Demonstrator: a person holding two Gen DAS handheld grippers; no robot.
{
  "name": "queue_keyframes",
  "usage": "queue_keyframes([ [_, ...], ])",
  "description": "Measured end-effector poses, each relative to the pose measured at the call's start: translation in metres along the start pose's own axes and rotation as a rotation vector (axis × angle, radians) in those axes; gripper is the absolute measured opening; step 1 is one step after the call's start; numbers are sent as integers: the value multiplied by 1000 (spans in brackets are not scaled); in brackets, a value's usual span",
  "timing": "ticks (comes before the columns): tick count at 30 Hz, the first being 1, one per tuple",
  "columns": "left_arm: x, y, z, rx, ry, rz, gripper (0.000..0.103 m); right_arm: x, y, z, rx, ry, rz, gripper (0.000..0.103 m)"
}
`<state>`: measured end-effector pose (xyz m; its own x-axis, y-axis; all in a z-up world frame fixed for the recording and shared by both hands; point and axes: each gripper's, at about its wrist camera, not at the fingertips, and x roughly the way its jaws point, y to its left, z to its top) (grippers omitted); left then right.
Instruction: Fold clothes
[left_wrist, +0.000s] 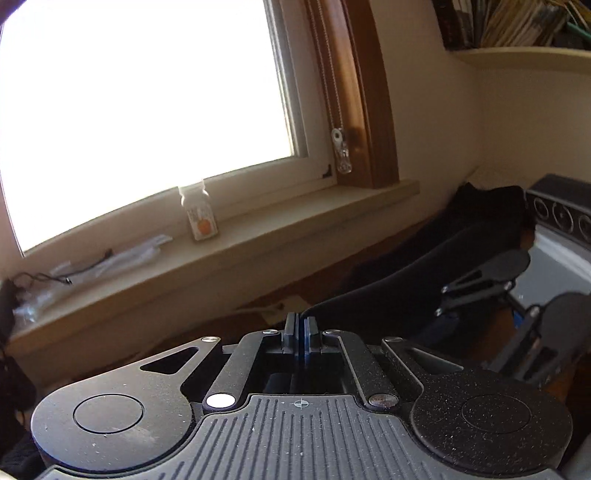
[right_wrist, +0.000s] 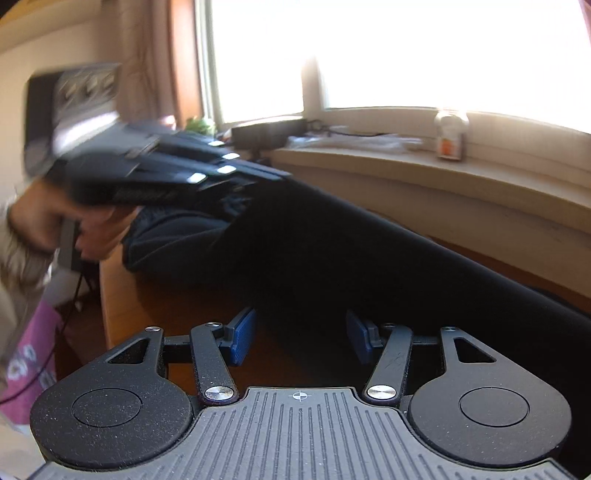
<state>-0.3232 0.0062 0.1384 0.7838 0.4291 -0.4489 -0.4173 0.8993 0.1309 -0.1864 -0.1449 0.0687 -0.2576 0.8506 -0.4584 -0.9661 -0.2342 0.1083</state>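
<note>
We see our left gripper (left_wrist: 301, 334) pinching a dark garment (right_wrist: 332, 251) over a wooden table (right_wrist: 177, 299) below the sill (left_wrist: 258, 229), our right gripper (right_wrist: 301, 338) spread.

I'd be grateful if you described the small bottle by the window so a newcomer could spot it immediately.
Start at the big bright window and drop to the pale sill below it. The bottle stands upright on that sill, close against the glass. Unlike the flat clear wrappers and thin black cable lying further along, it is upright, pale, with an orange picture on its label.
</note>
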Motion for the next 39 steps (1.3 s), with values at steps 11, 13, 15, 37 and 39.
queue_keyframes([
  [11, -36, 81, -26, -268, -48, 32, 16, 55, 41, 8, -117, 75, 72, 35],
  [13, -22, 89, -34, -202, 16, 144, 19, 58, 44, 10, -133, 67, 93, 36],
  [15, -7, 102, -47, -182, 84, 204, 19, 61, 48, 13, -151, 65, 107, 41],
  [37, 65, 123, -62, 60, 332, 377, 19, -6, 92, 6, -133, 108, 114, 6],
  [39, 66, 125, -63, 58, 334, 377, 19, -1, 88, -1, -102, 106, 115, 6],
])
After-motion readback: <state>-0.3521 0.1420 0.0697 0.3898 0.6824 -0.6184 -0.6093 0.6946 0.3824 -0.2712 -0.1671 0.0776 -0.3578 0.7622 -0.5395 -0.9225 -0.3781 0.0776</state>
